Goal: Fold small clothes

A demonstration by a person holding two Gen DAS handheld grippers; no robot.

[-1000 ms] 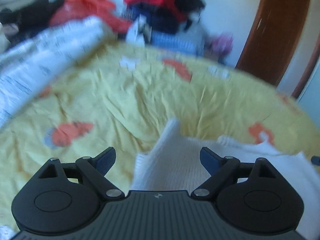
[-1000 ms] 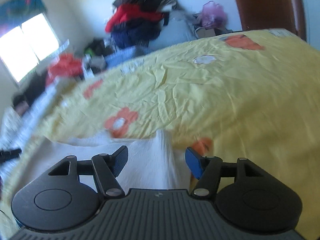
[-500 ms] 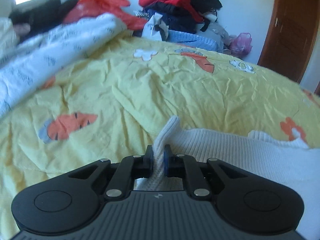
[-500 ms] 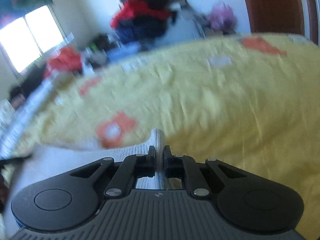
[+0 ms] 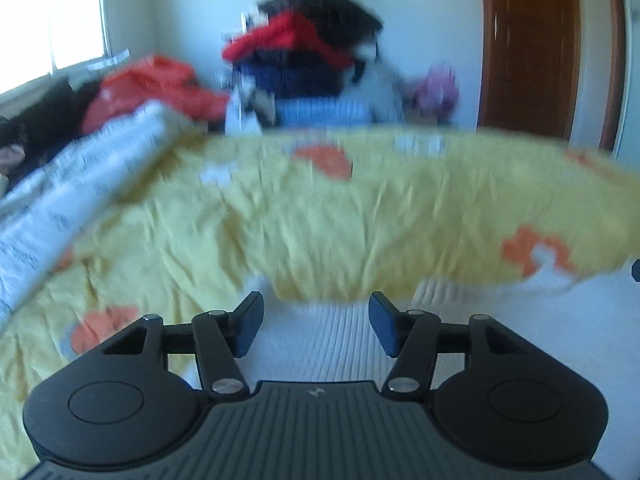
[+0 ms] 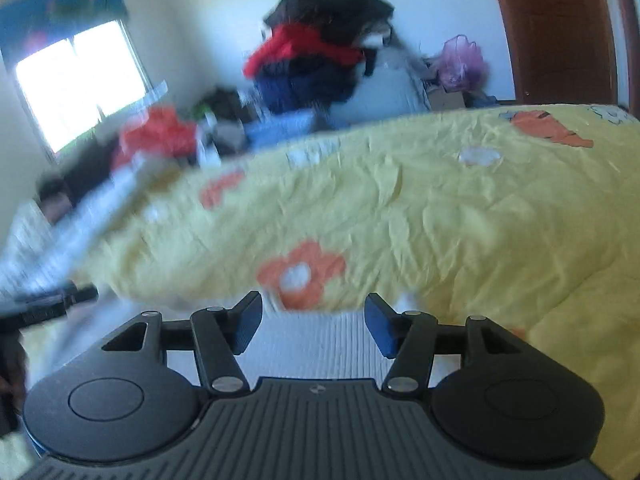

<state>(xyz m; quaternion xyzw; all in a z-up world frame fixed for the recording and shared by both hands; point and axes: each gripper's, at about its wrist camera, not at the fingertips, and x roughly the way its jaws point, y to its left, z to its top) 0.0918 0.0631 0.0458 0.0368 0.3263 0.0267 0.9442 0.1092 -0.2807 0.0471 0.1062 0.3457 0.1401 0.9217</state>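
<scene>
A white ribbed knit garment [image 5: 320, 340] lies flat on the yellow flowered bedspread [image 5: 360, 208]. My left gripper [image 5: 316, 320] is open and empty just above the garment's left part. In the right wrist view the same garment [image 6: 312, 344] lies under my right gripper [image 6: 312, 320], which is open and empty too. The left gripper shows as a dark shape at the left edge of the right wrist view [image 6: 40, 308]. Both views are blurred by motion.
A white printed quilt [image 5: 72, 184] lies along the bed's left side. A heap of red, dark and blue clothes [image 5: 308, 60] stands past the far edge. A brown wooden door [image 5: 532, 44] is at the back right, a bright window [image 5: 48, 24] at the left.
Half a second ago both grippers were shut on edges of the white garment. Both have now opened and let go, and the garment lies flat beneath them.
</scene>
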